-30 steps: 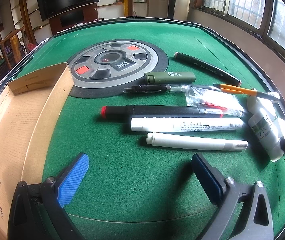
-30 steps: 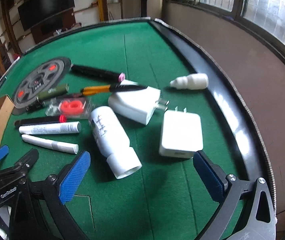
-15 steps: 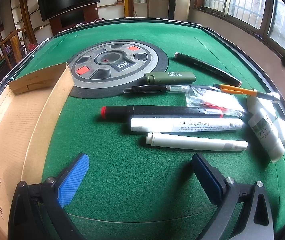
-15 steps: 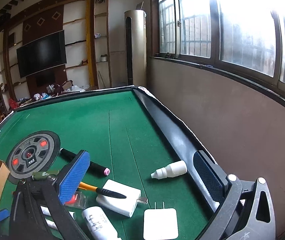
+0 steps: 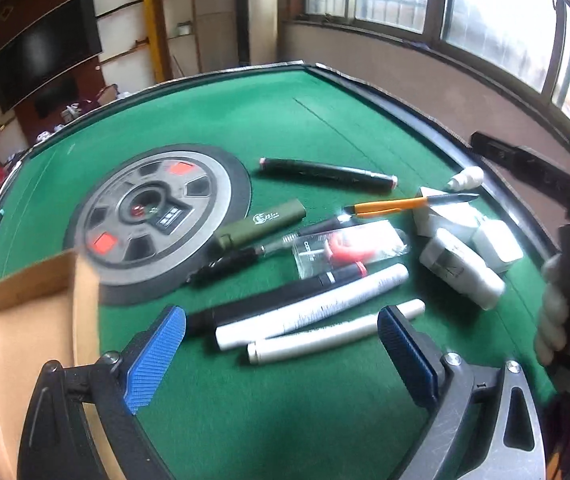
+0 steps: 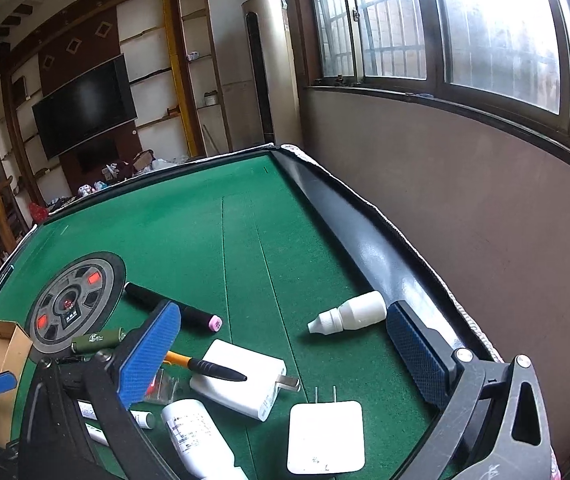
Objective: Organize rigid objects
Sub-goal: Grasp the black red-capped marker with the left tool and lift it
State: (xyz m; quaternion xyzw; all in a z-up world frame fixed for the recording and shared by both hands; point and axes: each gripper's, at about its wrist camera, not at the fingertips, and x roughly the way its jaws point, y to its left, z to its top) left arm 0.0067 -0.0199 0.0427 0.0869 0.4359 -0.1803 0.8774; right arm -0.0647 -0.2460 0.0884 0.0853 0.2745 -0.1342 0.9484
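Several pens lie in a row on the green felt table: a white pen, a white marker, a black marker with a red band. My left gripper hovers open just above the near ends of them, holding nothing. An open cardboard box sits at the left. My right gripper is raised and open, empty, above a white charger with an orange pen on it, a square white plug, a white bottle and a small dropper bottle.
A round grey dial is set in the table's middle. A green lighter, a black marker with pink ends and a clear packet with a red part lie past the pens. A gloved hand is at the right edge. A raised black rim borders the table.
My left gripper has moved forward over the near pens and tilted upward. My right gripper rose away from the table, its view now taking in the room, and the hand holding it shows at right.
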